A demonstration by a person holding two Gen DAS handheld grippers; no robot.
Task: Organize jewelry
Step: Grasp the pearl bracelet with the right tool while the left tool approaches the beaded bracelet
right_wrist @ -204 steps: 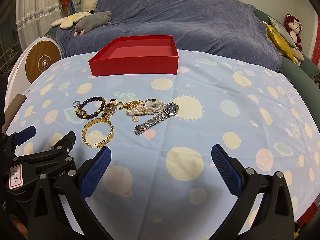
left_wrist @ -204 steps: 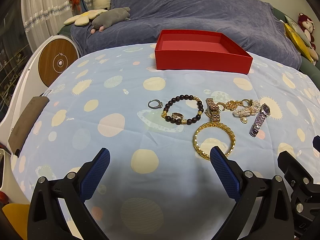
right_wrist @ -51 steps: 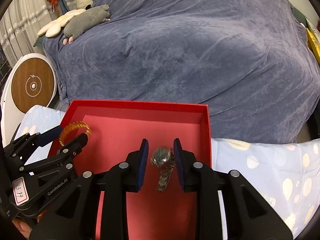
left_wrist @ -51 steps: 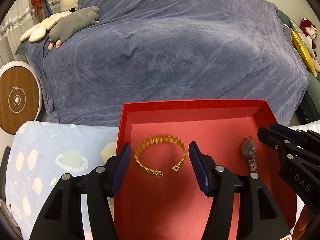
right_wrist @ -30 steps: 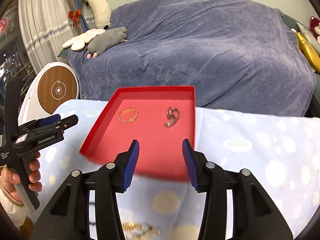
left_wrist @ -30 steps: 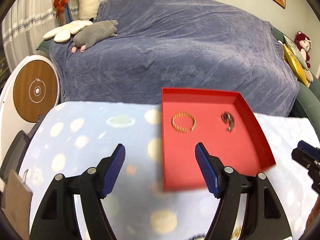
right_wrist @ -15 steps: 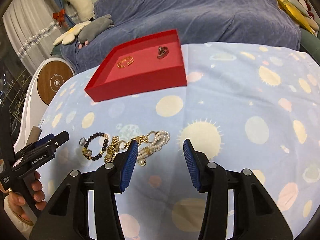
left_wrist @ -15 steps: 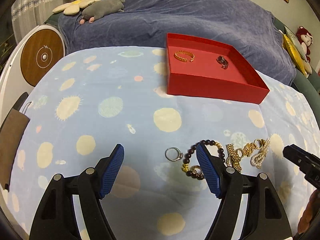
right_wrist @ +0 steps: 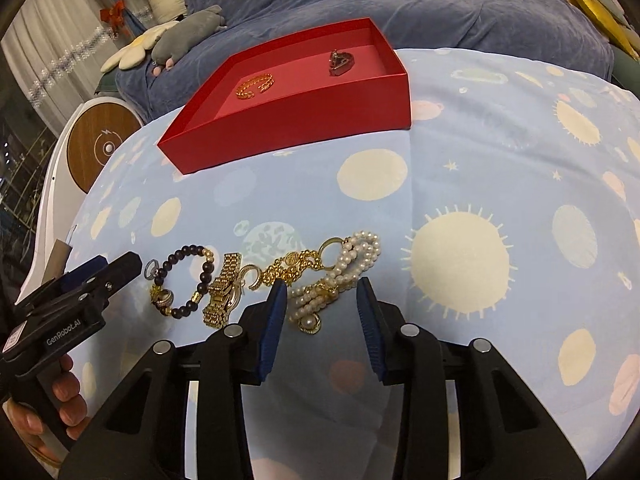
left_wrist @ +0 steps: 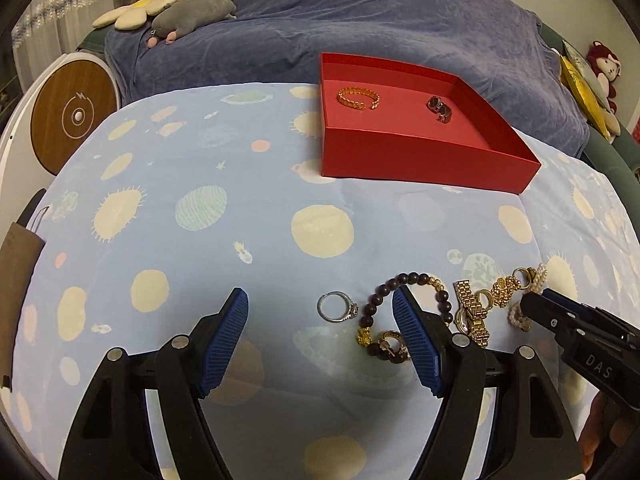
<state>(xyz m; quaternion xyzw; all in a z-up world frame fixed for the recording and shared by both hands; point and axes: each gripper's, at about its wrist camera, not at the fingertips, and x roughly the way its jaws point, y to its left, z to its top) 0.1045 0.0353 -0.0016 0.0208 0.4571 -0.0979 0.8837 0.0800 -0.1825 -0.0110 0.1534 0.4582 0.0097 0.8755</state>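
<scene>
Closing our right gripper [right_wrist: 321, 298], we bring its blue pads in on either side of the pearl bracelet [right_wrist: 340, 270], whose lower loops and pendant lie between them; the pads are not yet pressing it. Our left gripper [left_wrist: 320, 312] stands spread wide and holds nothing, with the silver ring [left_wrist: 336, 306] lying on the cloth between its fingers and the bead bracelet [left_wrist: 404, 312] at the right finger, partly behind it. Just right of the beads lies the gold watch [left_wrist: 472, 314], then a gold chain [left_wrist: 504, 290] that runs to the pearls. All of these rest on the blue tablecloth [left_wrist: 200, 208]. Well beyond them sits the red box [left_wrist: 420, 156], holding a gold bangle [left_wrist: 357, 97] and a silver watch [left_wrist: 439, 108], apart from each other
</scene>
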